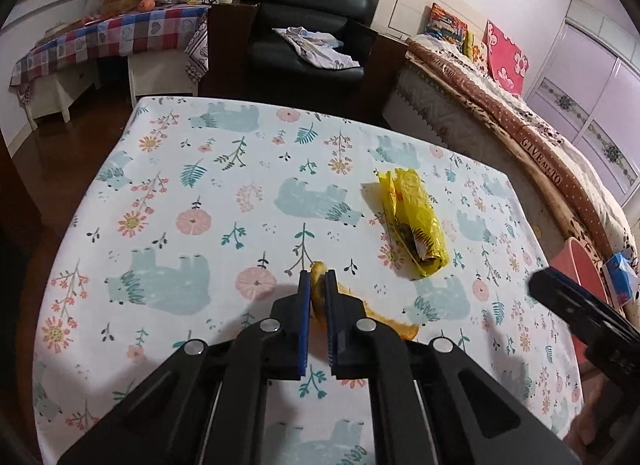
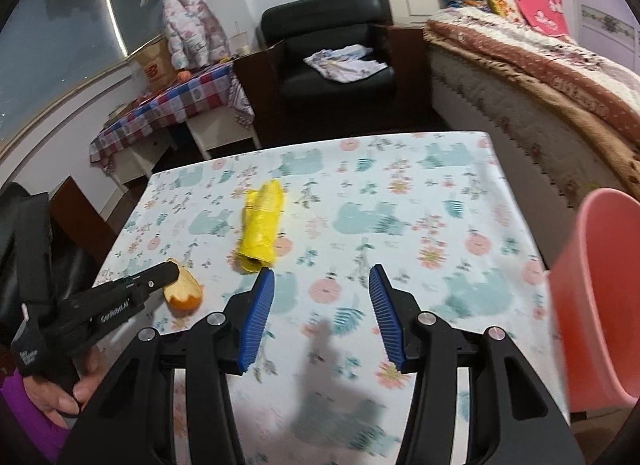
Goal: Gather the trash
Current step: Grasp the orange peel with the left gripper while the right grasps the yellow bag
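Beyond the far edge of the worktop (image 1: 168, 193) stands a black armchair (image 1: 308, 21) with crumpled pale clothing (image 1: 320, 47) on its seat, flanked by dark wooden side panels. To its left a checked cloth (image 1: 100, 41) covers a low white table that carries a paper bag, a cup with a straw and a hanging padded jacket. A bed (image 1: 520, 125) with a brown patterned blanket and bright cushions runs along the right side of the worktop, close to its edge. A pink bin (image 2: 600, 297) stands at the worktop's right edge, between it and the bed. The worktop is covered by a white cloth printed with pale blue bears and flowers, and only two pieces of trash lie on it. The orange peel (image 2: 184, 289) is a curled strip, orange outside and pale inside, lying near the front left part of the cloth; the left gripper (image 1: 318, 285) is clenched on it, its blue pads pressing the peel's near end. The yellow plastic bag (image 1: 416, 225) is rolled into a loose tube with a dark open end, lying just right of the peel and apart from it. The right gripper (image 2: 322, 285) hovers released over the cloth, its jaws standing apart with nothing between them, the bag just ahead of its left finger. The cloth's centre, far half and left side lie bare.
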{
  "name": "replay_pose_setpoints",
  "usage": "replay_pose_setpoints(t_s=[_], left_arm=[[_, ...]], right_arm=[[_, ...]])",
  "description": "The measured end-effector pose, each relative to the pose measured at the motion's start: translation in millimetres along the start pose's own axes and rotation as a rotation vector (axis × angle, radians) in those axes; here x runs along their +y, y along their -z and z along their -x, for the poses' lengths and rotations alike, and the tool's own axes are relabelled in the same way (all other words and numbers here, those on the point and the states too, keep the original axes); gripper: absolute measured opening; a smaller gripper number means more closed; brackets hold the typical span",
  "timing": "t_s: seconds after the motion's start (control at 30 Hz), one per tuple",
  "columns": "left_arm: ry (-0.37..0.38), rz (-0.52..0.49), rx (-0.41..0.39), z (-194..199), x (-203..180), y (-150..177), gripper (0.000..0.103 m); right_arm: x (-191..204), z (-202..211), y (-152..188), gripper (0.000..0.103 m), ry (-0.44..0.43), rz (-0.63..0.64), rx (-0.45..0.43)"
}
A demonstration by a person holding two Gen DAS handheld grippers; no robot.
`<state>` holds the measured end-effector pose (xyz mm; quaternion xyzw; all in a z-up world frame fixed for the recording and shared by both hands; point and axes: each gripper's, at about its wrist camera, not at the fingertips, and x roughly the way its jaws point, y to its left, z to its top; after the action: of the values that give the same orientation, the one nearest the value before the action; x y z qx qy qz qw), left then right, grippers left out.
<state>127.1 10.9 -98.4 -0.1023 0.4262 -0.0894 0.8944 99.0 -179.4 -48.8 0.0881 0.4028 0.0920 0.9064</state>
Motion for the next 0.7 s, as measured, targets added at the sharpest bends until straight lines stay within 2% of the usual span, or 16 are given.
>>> replay_pose_setpoints(t_s=[0.2, 0.6, 0.63, 0.7], left_arm=[[0.018, 0.028, -0.015, 12, 9, 0, 0.005], [0.005, 0.052, -0.002, 14, 18, 4, 0.005], [0.005, 0.053, 0.000, 14, 18, 4, 0.005], [0.004, 0.053, 0.001, 14, 18, 4, 0.005]], right_arm=[[23, -23, -13, 0.050, -0.061, 0.026, 0.020], [42, -72, -25, 0.050, -0.040, 0.055, 0.090], [44, -75, -24, 0.049, -0.035, 0.061, 0.094], [46, -80, -23, 0.040, -0.023, 0.067, 0.106]])
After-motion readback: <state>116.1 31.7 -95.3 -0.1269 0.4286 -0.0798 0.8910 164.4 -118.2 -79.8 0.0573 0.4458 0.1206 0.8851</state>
